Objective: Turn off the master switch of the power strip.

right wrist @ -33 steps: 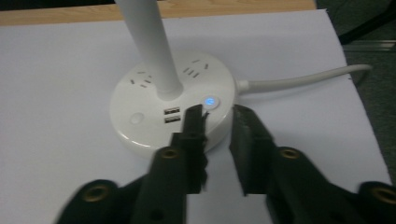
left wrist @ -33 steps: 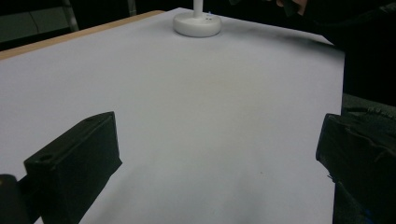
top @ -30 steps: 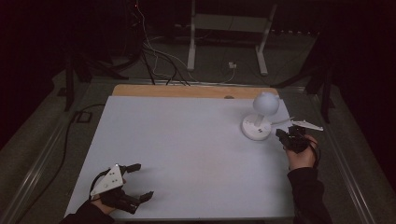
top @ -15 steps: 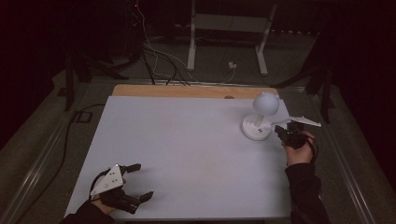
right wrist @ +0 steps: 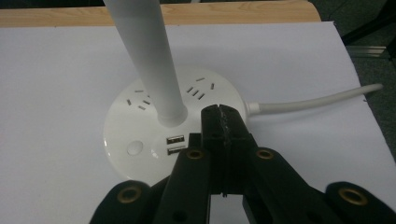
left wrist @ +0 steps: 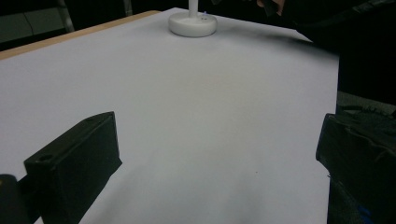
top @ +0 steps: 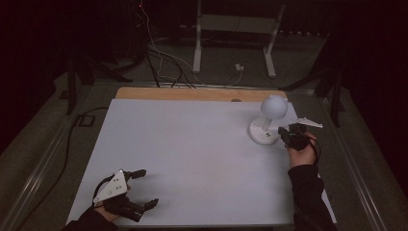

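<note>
A white desk lamp (top: 263, 132) stands at the far right of the white table (top: 192, 144), with a globe head (top: 274, 105) on a thin stem (right wrist: 144, 51). Its round base (right wrist: 135, 123) carries sockets, two USB ports (right wrist: 175, 144) and a round button (right wrist: 135, 148). My right gripper (top: 285, 134) is shut with nothing between its jaws, and its tips (right wrist: 222, 114) sit over the base's near right rim, beside the USB ports. My left gripper (top: 146, 188) rests open at the near left corner, its jaws wide apart (left wrist: 217, 135) over bare table, facing the lamp base (left wrist: 192, 23).
A white cable (right wrist: 317, 100) runs from the lamp base off the table's right edge. A wooden strip (top: 202, 94) borders the far edge. Beyond it, cables and a stand's metal legs (top: 235, 43) stand on the dark floor.
My right gripper has crept a little forward and left, closer to the lamp base. The left gripper has stayed put.
</note>
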The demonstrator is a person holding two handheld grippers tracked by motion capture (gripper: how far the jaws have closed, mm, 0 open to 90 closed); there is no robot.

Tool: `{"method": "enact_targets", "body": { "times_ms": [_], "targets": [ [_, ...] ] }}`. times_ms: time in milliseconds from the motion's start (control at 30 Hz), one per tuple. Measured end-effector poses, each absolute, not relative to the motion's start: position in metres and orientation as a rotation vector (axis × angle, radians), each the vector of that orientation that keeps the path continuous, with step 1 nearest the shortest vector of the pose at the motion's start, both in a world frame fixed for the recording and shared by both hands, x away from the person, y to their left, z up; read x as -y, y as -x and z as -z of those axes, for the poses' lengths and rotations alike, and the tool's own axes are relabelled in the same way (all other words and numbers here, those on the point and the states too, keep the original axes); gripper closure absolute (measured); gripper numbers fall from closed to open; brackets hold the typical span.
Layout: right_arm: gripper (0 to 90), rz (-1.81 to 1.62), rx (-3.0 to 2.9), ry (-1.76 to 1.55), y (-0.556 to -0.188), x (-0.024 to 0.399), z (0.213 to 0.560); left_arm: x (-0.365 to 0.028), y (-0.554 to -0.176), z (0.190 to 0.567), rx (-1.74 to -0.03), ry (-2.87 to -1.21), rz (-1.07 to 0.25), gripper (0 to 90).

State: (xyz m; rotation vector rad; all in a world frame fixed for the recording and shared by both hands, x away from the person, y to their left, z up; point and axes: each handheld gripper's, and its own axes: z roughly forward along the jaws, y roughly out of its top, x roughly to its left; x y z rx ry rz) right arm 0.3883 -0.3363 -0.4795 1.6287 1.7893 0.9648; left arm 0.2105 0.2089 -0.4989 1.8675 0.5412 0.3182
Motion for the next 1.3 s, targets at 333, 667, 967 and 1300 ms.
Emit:
{"method": "enact_targets", "body": {
  "times_ms": [333, 667, 967, 1300],
  "targets": [
    [90.0, -0.952, -1.735, -1.618, -0.394, 0.330, 0.486, -0.210, -0.211, 0.499, -0.549, -1.860, -0.314, 0.2],
    [90.0, -0.950, -1.668, -1.612, -0.396, 0.327, 0.493, -0.211, -0.211, 0.499, -0.552, -1.854, -0.311, 0.2],
    [90.0, -0.932, -1.686, -1.633, -0.400, 0.327, 0.501, -0.211, -0.212, 0.499, -0.553, -1.852, -0.305, 0.2],
    [90.0, -0.920, -1.703, -1.635, -0.404, 0.325, 0.508, -0.211, -0.212, 0.499, -0.553, -1.851, -0.304, 0.2]
  ]
}}
